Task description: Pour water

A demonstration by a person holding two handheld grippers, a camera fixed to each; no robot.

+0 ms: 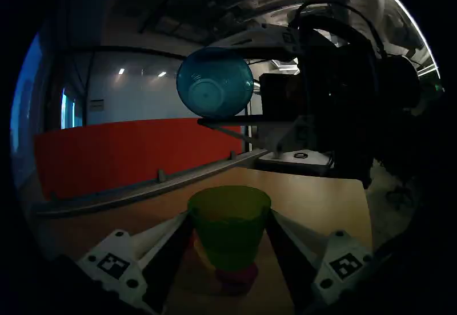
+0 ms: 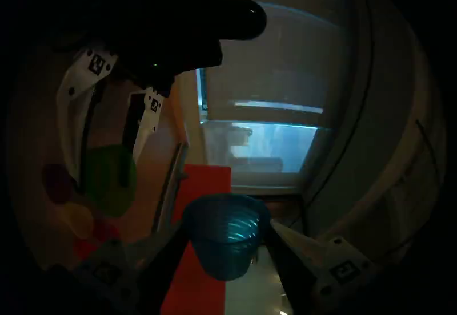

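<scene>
Jaws on both sides pinched cups: left gripper (image 1: pixel 228 218) held the green cup (image 1: pixel 229 232) between its fingers, right gripper (image 2: pixel 227 226) the tilted blue cup (image 2: pixel 225 243). I judged its lip needed centring over the green cup.

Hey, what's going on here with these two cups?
A person is working two handheld claws. The left claw grips a green cup, upright down at the table. The right claw holds a blue cup raised above it and tipped onto its side, as if pouring. I can't make out any water.
</scene>
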